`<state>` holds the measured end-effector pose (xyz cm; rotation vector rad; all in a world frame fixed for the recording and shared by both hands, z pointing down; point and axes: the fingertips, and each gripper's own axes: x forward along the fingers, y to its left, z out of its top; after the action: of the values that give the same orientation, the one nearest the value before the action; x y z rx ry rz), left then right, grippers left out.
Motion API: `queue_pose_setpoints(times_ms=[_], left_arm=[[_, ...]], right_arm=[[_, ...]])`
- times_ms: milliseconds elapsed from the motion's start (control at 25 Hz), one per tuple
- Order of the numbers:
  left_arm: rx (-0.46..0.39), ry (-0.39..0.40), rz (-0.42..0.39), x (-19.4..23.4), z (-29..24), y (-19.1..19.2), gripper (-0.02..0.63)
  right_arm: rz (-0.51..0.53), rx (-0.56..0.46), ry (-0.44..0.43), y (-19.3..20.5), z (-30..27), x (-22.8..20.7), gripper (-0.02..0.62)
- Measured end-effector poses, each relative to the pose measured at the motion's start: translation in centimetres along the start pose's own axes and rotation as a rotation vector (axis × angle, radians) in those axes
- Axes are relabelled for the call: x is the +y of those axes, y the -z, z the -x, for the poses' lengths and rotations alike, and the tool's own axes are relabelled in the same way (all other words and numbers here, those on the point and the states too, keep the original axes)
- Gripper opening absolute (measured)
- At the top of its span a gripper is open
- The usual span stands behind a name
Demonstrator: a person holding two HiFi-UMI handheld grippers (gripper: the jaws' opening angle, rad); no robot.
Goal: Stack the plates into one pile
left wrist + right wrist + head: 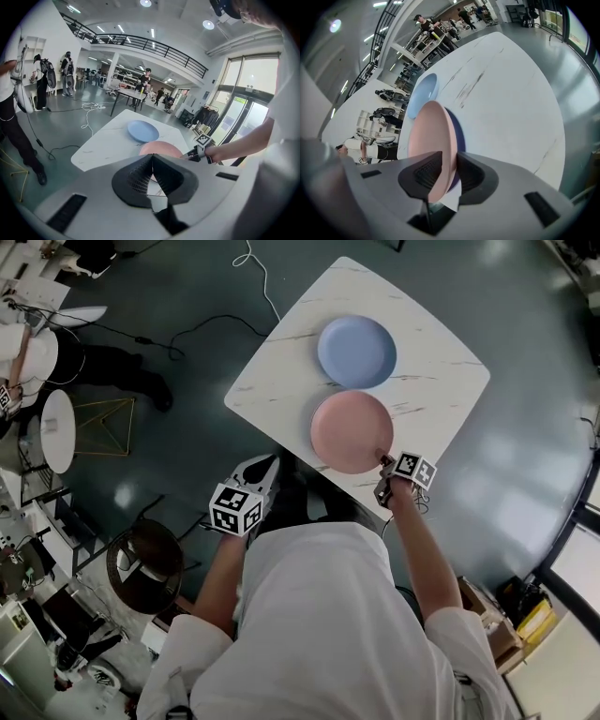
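right hand-held gripper (382,462) jaws parted astride pink plate (349,427) rim, unclamped; left hand-held gripper (152,161) closed, empty. it lies beside blue plate (356,352) on desk (281,371), nothing stacked yet.

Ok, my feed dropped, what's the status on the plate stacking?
Left gripper shut, empty, short of the table. Right gripper astride rim of pink plate, not clearly clamped. Blue plate beside it, unstacked; nothing between them.

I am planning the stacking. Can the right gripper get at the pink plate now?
Probably yes: the rim of the pink plate sits between the open jaws of the right gripper, at the near edge of the table, and nothing lies on the plate.
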<state>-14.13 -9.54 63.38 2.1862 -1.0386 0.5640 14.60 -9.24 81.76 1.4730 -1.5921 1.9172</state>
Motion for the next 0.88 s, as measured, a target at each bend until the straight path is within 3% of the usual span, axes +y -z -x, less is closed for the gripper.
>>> queue_pose_setpoints(times_ms=[160,480,760,880], left_arm=[[0.003,0.029,-0.010,0.3,-0.3,-0.3,0.014],[0.008,0.093,-0.044,1.3,-1.3,-1.5,0.014],[0.033,0.156,-0.076,1.9,-2.0,-1.8,0.014],[0.050,0.183,-0.088,2.6,-2.1,-1.8,0.014]], right_arm=[[-0.004,-0.005,0.010,0.0,0.9,0.0,0.117],[-0.059,-0.122,0.027,-1.4,4.2,-0.3,0.120],[-0.067,-0.239,-0.040,-1.1,6.9,1.3,0.117],[-0.048,-0.280,-0.040,-0.2,7.8,2.0,0.085]])
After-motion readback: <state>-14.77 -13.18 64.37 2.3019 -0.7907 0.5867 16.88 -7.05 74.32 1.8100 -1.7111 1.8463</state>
